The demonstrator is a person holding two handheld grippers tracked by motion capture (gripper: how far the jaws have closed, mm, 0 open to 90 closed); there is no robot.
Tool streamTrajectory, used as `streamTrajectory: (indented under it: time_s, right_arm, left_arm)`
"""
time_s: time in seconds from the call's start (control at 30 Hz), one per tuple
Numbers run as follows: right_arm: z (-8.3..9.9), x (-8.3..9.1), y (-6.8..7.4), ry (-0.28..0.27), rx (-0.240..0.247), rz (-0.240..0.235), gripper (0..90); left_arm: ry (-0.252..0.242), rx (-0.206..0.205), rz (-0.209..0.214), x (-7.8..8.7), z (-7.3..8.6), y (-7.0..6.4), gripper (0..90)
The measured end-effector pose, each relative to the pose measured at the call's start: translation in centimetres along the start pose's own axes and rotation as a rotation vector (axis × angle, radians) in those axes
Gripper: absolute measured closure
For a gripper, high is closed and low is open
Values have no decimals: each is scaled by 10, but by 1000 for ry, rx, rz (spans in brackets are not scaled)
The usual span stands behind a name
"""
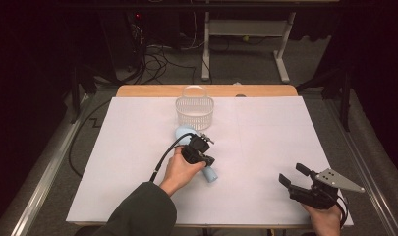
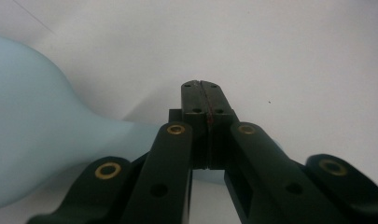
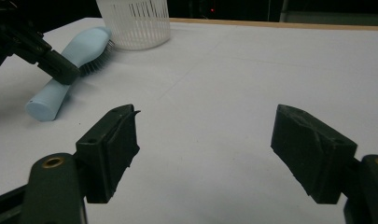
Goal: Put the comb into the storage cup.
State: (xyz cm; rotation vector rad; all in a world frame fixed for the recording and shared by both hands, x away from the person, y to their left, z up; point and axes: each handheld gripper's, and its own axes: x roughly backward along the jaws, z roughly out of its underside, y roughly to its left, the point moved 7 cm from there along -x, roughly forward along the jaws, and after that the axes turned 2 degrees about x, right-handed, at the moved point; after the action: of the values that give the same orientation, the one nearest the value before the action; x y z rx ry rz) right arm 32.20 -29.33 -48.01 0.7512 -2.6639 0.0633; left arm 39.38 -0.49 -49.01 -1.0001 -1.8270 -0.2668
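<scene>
The pale blue hairbrush [image 1: 206, 172] lies on the white sheet [image 1: 265, 142] that covers the table, a little left of the middle, with its head toward the far edge and its handle end pointing back toward the person. From the right gripper view the hairbrush [image 3: 67, 70] rests on its side, dark bristles facing the basket and the round butt of the handle nearest the camera. The left gripper [image 1: 199, 147] sits right over the brush where the handle narrows below the head. In the left gripper view its two black jaws are pressed flat together, with just a thin line between them, and the brush [image 2: 42, 130] passes under and to the left of them, its wide head swelling off to the left; the closed tips lie against the handle or just above it, and which of the two I cannot tell. Just past the brush head, close to the far edge of the sheet, stands a white slotted basket [image 1: 194, 112] with a hoop handle. The right gripper [image 1: 296, 177] rests low near the front right corner of the sheet, well apart from the brush, its jaws spread wide with nothing but bare sheet between them.
</scene>
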Motion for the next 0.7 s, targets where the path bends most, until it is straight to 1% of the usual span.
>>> streamTrajectory:
  time_s: [0.3,0.7]
  right_arm:
    - [0,0,0,-1,3,0,233]
    - [0,0,0,-1,2,-1,233]
  left_arm:
    - [3,-5,4,2,7,-3,900]
    - [22,-4,10,-2,15,-6,900]
